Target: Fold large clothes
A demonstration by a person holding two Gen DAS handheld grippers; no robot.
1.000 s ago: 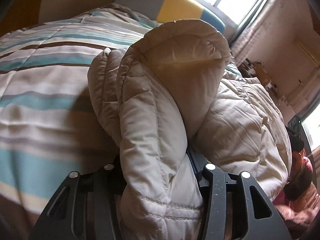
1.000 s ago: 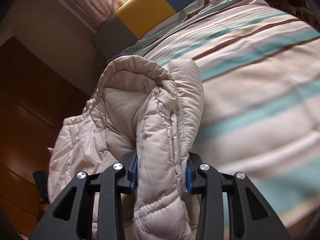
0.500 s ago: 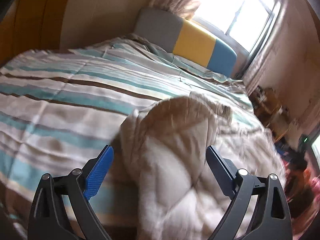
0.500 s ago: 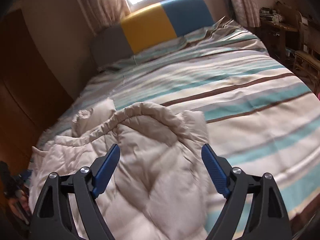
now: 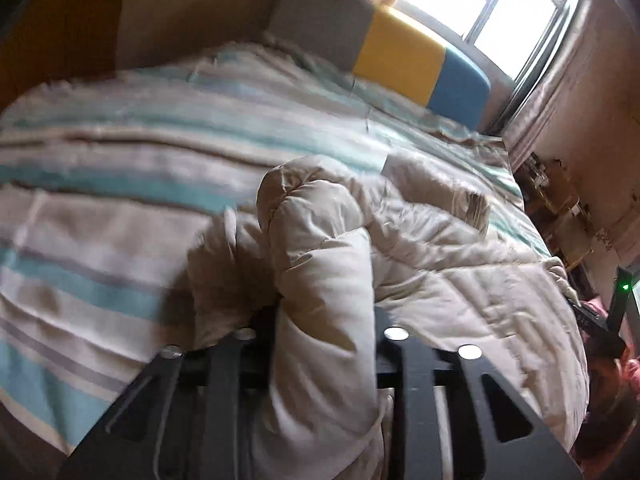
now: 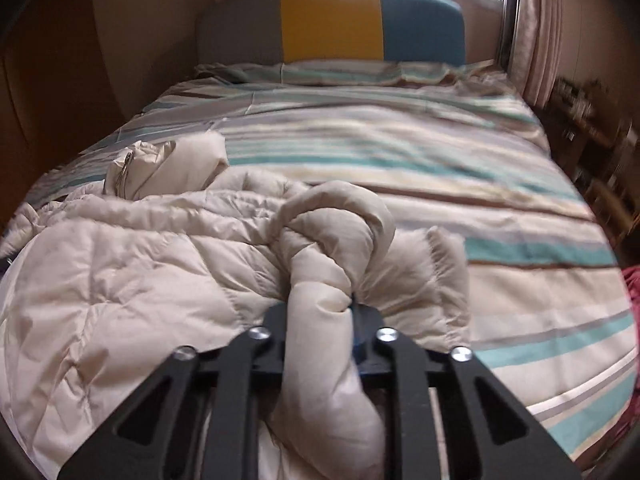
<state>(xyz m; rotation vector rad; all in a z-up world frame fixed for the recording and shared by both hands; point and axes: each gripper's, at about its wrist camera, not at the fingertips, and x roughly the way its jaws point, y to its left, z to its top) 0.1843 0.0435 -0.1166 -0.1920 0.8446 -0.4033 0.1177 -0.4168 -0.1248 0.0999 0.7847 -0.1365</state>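
Note:
A cream quilted puffer jacket lies bunched on the striped bed cover. My left gripper is shut on a thick fold of the jacket near its left edge; the fold fills the gap between the jaws. In the right wrist view the jacket spreads to the left, and my right gripper is shut on a rolled fold at its right edge. A loose padded part with a zipper lies further back on the left. The fingertips of both grippers are hidden by fabric.
The bed has a grey, yellow and blue headboard under a window. A wooden wardrobe stands at the left. Cluttered furniture lines the right side. A dark device with a green light sits at the bed's right.
One second ago both grippers held the jacket. Half a second ago both were open above it. Now both have closed again on new folds of the jacket lying on the bed.

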